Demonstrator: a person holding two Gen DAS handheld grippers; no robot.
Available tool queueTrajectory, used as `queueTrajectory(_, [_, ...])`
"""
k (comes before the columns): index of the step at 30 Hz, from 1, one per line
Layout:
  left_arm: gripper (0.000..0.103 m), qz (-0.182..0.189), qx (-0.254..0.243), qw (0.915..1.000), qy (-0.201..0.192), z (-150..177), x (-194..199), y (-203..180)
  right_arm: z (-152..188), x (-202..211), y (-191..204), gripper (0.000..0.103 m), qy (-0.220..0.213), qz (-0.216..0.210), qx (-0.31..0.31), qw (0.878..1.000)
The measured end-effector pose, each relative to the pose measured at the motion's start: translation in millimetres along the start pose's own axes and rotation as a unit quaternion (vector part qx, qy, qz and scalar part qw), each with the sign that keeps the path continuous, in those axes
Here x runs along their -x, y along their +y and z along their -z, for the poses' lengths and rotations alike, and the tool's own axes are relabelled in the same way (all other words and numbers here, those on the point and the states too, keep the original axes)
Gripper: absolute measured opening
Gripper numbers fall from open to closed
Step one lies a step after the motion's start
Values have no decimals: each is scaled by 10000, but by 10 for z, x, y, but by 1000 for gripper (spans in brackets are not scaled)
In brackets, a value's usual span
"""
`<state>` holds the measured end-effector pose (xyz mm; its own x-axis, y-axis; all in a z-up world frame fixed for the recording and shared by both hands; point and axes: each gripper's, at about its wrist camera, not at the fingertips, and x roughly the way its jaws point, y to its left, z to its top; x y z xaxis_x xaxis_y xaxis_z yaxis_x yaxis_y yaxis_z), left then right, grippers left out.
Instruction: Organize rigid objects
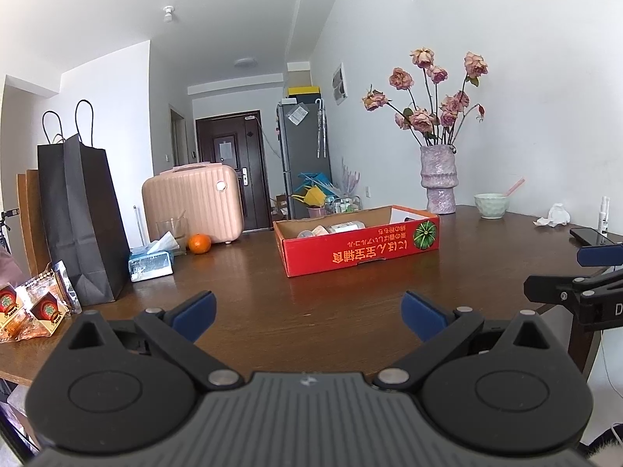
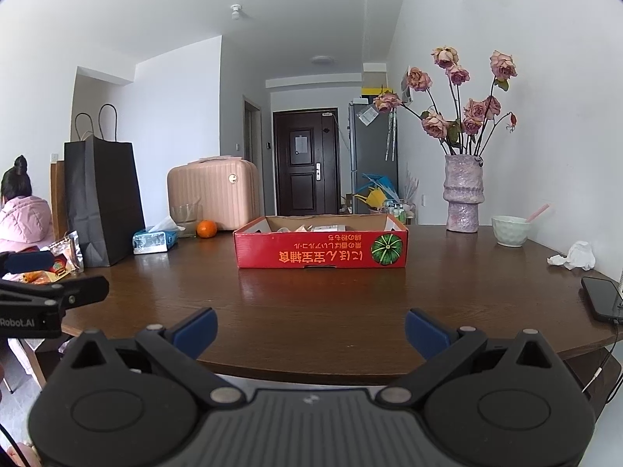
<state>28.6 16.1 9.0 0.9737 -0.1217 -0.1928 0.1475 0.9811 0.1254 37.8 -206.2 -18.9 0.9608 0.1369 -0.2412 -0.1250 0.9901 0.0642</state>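
A red cardboard box (image 1: 362,251) (image 2: 321,249) sits in the middle of the dark wooden table (image 1: 272,295) (image 2: 331,311), with a few small containers (image 1: 335,229) inside. An orange (image 1: 199,243) (image 2: 206,229) lies left of it by a tissue pack (image 1: 151,262) (image 2: 155,239). A green bowl (image 1: 491,205) (image 2: 511,230) stands at the right. My left gripper (image 1: 309,313) hovers open over the near table edge, holding nothing. My right gripper (image 2: 311,330) is open and holds nothing too, short of the box. Each gripper shows at the other view's edge.
A vase of dried roses (image 1: 439,179) (image 2: 463,198), a crumpled tissue (image 1: 553,216) (image 2: 576,257) and a phone (image 2: 603,297) occupy the right side. A black paper bag (image 1: 83,218) (image 2: 103,198), snack packets (image 1: 31,307) and a pink suitcase (image 1: 192,204) stand left. A person (image 2: 23,210) sits far left.
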Motion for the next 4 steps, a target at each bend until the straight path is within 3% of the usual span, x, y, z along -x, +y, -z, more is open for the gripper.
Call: queueTrajectory(4, [103,155,18,9999,-33,9,26,10,0,-2,-5,103,-11,6,-8,10000])
